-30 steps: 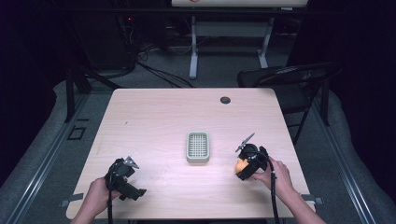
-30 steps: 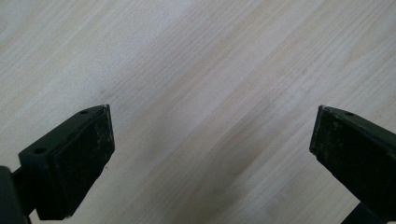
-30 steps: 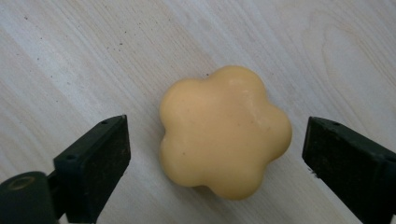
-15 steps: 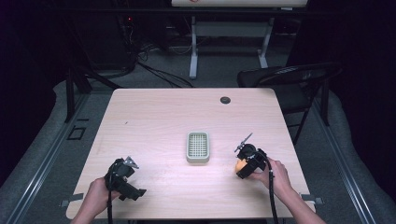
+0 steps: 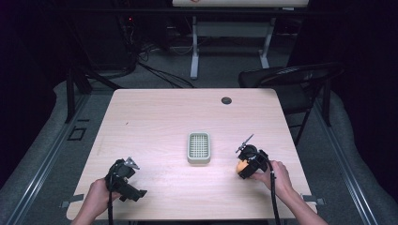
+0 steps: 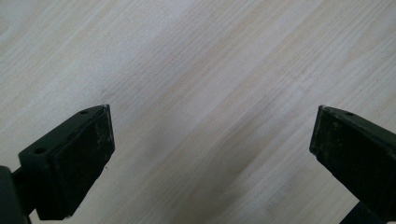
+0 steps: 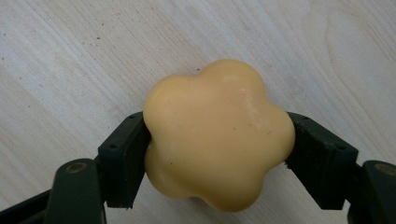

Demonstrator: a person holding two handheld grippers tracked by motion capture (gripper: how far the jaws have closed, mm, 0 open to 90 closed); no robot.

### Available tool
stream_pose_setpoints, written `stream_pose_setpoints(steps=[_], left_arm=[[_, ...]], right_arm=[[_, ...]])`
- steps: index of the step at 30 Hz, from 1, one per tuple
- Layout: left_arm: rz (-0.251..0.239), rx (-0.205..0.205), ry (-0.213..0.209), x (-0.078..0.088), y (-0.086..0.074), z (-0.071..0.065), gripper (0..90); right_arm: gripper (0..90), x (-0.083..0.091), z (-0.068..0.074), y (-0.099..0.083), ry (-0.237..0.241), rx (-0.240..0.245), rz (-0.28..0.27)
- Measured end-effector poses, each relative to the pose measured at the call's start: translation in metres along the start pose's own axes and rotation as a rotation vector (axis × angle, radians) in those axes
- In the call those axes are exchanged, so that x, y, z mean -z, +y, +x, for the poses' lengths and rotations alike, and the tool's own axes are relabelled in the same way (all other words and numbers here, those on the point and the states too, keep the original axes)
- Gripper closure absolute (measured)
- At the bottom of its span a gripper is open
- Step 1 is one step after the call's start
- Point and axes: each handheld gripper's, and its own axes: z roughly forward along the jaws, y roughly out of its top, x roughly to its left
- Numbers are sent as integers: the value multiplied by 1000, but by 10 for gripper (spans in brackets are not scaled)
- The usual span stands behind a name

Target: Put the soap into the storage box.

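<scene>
Gripping a pale yellow flower-shaped soap [image 7: 217,135], the right gripper [image 7: 217,149].

No legible text, labels, nos. or signs anywhere.

A pale slotted rectangular tray [image 5: 198,147] sits mid-table [image 5: 155,117]; the right gripper [image 5: 246,161] carries something yellowish-orange [image 5: 241,165] beside it

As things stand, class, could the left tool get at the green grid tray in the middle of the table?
Probably yes. The left tool is open and holds nothing, and only bare table lies between it and the tray. The right tool, shut on the yellow soap, sits on the tray's far side.
</scene>
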Motion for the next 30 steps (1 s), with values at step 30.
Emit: stream_pose_setpoints(steps=[30], left_arm=[[-2,8,1,0,0,1,1]], right_arm=[[266,20,2,4,8,19,-43]])
